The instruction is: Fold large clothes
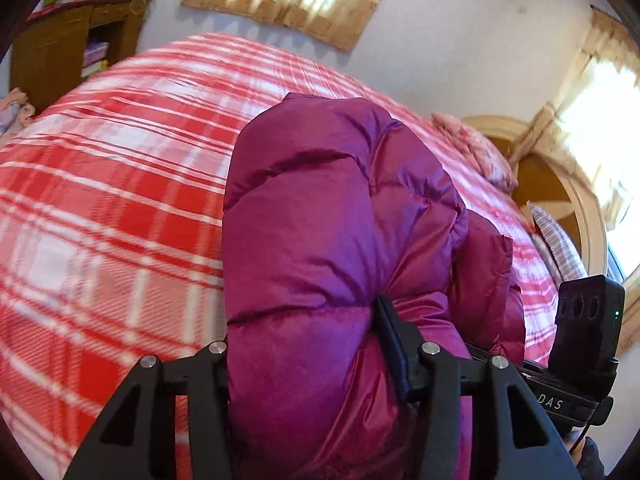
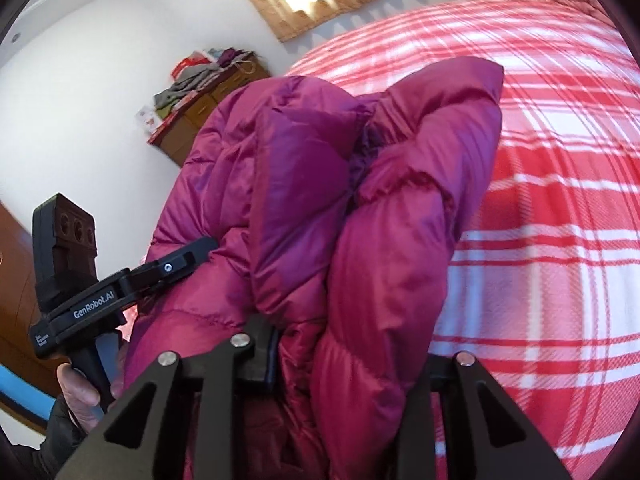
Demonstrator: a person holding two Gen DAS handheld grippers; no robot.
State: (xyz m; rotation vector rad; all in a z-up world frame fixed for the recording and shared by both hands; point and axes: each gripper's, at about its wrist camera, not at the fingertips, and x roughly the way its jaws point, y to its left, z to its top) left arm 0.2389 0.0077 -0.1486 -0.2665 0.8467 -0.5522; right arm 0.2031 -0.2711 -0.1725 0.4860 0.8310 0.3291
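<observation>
A bulky magenta puffer jacket [image 1: 328, 216] is bunched up and lifted above the bed's red and white plaid cover [image 1: 112, 184]. My left gripper [image 1: 306, 324] is shut on a thick fold of it; the padding swells out between the jaws and hides the left finger. My right gripper [image 2: 352, 352] is shut on another thick fold of the jacket [image 2: 384, 216], which hangs over its right finger. The right wrist view shows the left gripper [image 2: 188, 258] biting into the jacket's left side, held by a hand [image 2: 76, 392]. The right gripper's body [image 1: 580, 340] shows at the lower right of the left wrist view.
The plaid cover [image 2: 540, 200] spreads wide around the jacket. A wooden cabinet [image 1: 60, 48] piled with folded clothes stands by the white wall. Pillows [image 1: 476, 148] lie near the wooden headboard [image 1: 552, 184]. Curtained windows are set in the wall.
</observation>
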